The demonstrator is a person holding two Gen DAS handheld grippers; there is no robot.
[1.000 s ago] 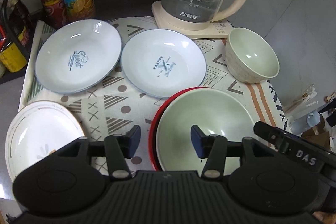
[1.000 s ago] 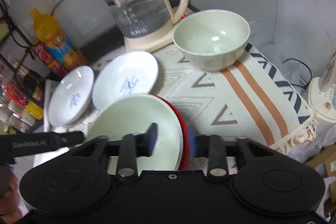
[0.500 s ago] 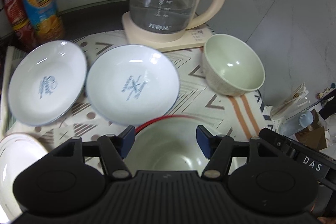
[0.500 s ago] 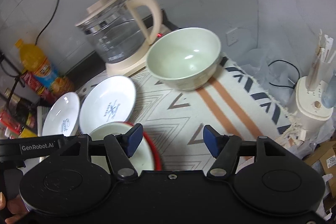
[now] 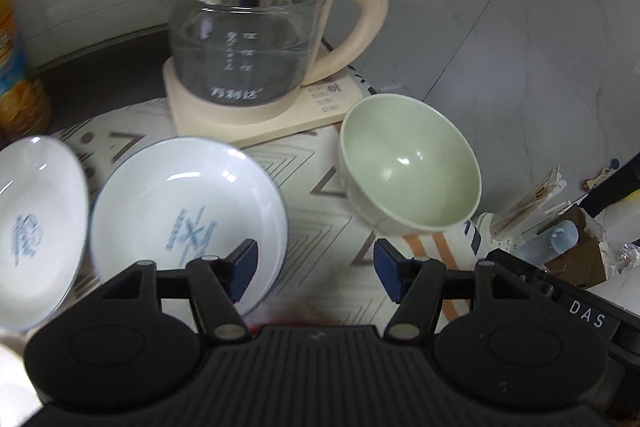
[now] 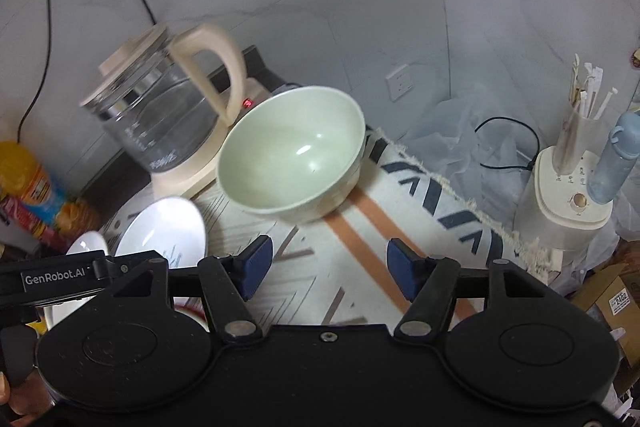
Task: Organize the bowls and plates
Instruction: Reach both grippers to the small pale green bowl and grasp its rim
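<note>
Now both views have swung away from the stacked bowl on the red plate that filled them a second ago; only a red smear remains at the bottom of the left wrist view. Going from the left, two white plates lie side by side on the patterned cloth, the outer plate [image 5: 28, 239] at the edge and the inner plate [image 5: 188, 223] partly behind the left gripper [image 5: 316, 265], whose jaws stand moderately wide with nothing between them. Behind them sits the glass kettle [image 5: 248, 39] on its base, and right of it the green bowl [image 5: 412, 167] stands alone and upright near the bench's right edge. The right gripper [image 6: 330, 263] has just been opening its jaws, which are now parted and empty, with bare cloth beneath and the green bowl [image 6: 296, 159] just ahead. The release at the stack looks finished, and this lone bowl is probably the next piece to gather, likely onto the matching one.
</note>
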